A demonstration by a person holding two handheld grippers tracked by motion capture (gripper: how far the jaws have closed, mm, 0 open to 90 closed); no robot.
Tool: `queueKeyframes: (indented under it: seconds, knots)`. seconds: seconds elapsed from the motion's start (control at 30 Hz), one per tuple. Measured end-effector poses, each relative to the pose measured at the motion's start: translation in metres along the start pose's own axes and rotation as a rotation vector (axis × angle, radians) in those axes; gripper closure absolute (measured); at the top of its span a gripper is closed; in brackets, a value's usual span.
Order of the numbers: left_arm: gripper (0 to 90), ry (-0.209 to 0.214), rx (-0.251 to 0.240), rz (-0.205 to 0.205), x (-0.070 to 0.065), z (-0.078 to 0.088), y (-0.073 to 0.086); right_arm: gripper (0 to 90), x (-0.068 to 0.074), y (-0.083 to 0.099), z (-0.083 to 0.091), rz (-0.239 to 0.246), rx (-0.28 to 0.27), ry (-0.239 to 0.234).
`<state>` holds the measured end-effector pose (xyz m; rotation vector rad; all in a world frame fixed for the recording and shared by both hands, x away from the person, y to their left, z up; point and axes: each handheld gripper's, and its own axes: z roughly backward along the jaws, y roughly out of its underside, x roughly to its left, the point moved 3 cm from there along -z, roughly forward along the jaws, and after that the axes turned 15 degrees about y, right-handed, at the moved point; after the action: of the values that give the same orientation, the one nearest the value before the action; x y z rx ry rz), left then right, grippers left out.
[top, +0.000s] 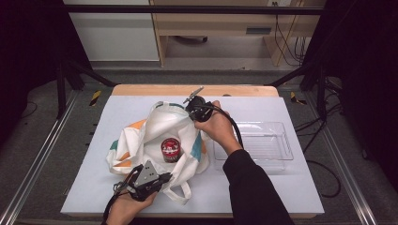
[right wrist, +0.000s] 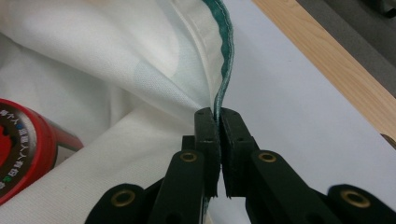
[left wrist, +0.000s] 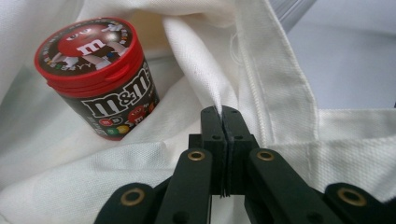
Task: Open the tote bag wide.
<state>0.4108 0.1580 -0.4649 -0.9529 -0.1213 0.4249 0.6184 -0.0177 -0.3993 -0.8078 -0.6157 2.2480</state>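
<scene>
At the near edge of the tabletop (top: 281, 187), the left gripper (top: 162, 178) sits in the person's left hand (top: 129, 206), its grey three-cornered plate facing up. In the left gripper view its jaws are pressed together on a fold of the white cloth bag (top: 141, 140), pinching the fabric just beside a stitched hem; the cloth rises straight out from between the tips. A loop of the bag's handle (top: 180, 192) lies on the tabletop just beside that gripper.

Farther in, the bag lies spread on the pale surface, mouth held wide between the two grippers, with orange and teal patches showing on its sides. Inside the opening stands a candy tub (top: 170, 150) with a red lid and dark brown label, upright or slightly tilted, resting on the bag's inner cloth. The left gripper view shows it near the jaws, up and to their left.

To the right of the bag, a clear plastic tray (top: 277, 140) rests on the tabletop, partly crossed by the person's dark right sleeve (top: 253, 187).

At the far side of the bag, the right gripper (top: 193, 111) is held in the right hand (top: 217, 126). Its jaws are shut on the bag's teal-edged rim, seen in the right gripper view, with the wooden edge of the tabletop beyond
</scene>
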Motion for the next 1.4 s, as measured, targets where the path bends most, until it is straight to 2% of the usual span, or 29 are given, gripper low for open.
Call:
queueKeyframes:
  seconds: [0.13, 0.23, 0.4, 0.5, 0.6, 0.7, 0.8, 0.93, 1.07, 1.17, 1.2, 1.3, 1.33, 1.4]
  knots:
    - [89.6, 0.008, 0.008, -0.002, -0.003, -0.004, 0.001, 87.1, -0.001, -0.003, -0.001, -0.011, 0.000, -0.001]
    - [89.6, 0.015, 0.006, -0.003, -0.005, -0.006, 0.000, 87.1, -0.001, -0.010, 0.002, -0.006, -0.023, -0.003]
    - [89.6, 0.032, -0.017, 0.021, -0.005, -0.009, -0.003, 87.1, -0.001, -0.023, 0.008, 0.006, -0.046, -0.005]
    - [89.6, 0.029, -0.007, 0.012, -0.007, -0.014, -0.004, 87.1, 0.002, -0.029, 0.010, 0.010, -0.063, -0.007]
    - [89.6, 0.030, 0.004, 0.008, -0.008, -0.016, -0.002, 87.1, 0.005, -0.027, 0.008, 0.024, -0.049, 0.000]
    - [89.6, 0.030, 0.004, 0.010, -0.008, -0.017, -0.002, 87.1, 0.002, -0.022, 0.002, 0.020, -0.030, 0.001]
    - [89.6, 0.020, 0.017, -0.005, -0.010, -0.018, -0.002, 87.1, 0.000, -0.019, -0.004, 0.013, -0.009, 0.003]
    - [89.6, 0.022, 0.026, -0.009, -0.012, -0.018, 0.000, 87.1, 0.002, -0.016, -0.009, 0.021, 0.025, 0.025]
    - [89.6, 0.022, 0.032, -0.008, -0.012, -0.019, 0.001, 86.7, 0.004, -0.008, -0.014, 0.014, 0.047, 0.021]
    - [88.5, 0.010, 0.020, 0.000, -0.010, -0.018, 0.000, 84.2, 0.006, -0.005, -0.016, 0.009, 0.052, 0.012]
    - [86.7, 0.004, 0.007, 0.001, -0.010, -0.017, 0.000, 75.1, 0.006, -0.003, -0.015, -0.003, 0.053, 0.012]
    - [79.2, -0.003, -0.010, 0.005, -0.009, -0.016, -0.001, 70.1, 0.007, -0.002, -0.012, -0.024, 0.039, 0.002]
    - [74.9, -0.017, -0.020, 0.010, -0.008, -0.013, -0.002, 64.0, 0.007, -0.003, -0.005, -0.031, 0.022, 0.005]
    - [72.9, -0.020, -0.031, 0.012, -0.007, -0.010, -0.003, 62.8, 0.007, -0.003, -0.001, -0.038, 0.015, 0.004]
